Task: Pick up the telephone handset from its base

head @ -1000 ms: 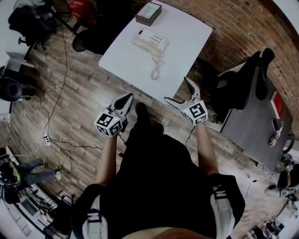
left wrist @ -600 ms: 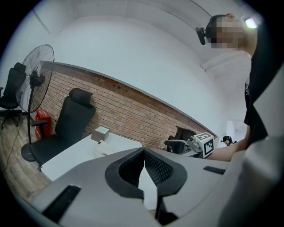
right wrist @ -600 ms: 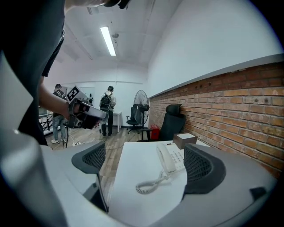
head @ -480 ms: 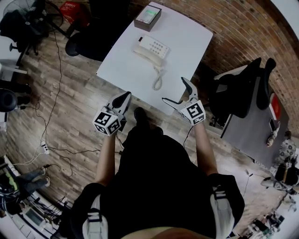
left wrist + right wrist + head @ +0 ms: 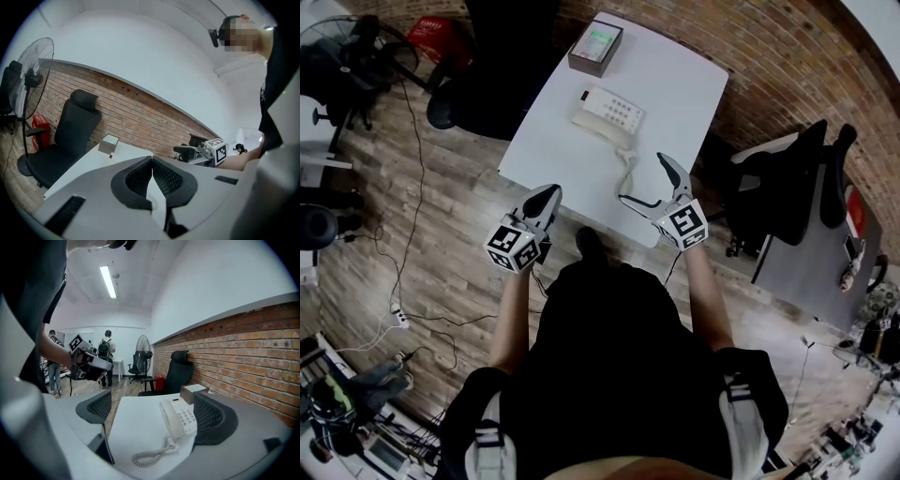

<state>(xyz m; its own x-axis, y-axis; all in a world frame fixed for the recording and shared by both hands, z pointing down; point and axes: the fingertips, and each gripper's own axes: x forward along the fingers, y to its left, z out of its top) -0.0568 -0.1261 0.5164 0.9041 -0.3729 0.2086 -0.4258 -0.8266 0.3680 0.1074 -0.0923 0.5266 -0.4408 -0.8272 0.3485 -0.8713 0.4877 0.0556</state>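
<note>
handset (image 5: 171,420) on base (image 5: 190,417), mid desk (image 5: 675,75) toward far edge, coiled cord (image 5: 149,456) trailing nearward. likely light, stiff, smooth plastic; grip its narrow middle. right gripper (image 5: 641,178) wide, empty, at near edge; left gripper (image 5: 546,195) closed, empty.

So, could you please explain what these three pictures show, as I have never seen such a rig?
No robot here: a person holds tongs in each hand. One picture comes from a camera on the person's head, looking down; the others from cameras riding on each tool. The left tongs are shut and empty; the right tongs are open and empty. On the white table lie a telephone with its handset resting on it, a coiled cord and a small box.
</note>
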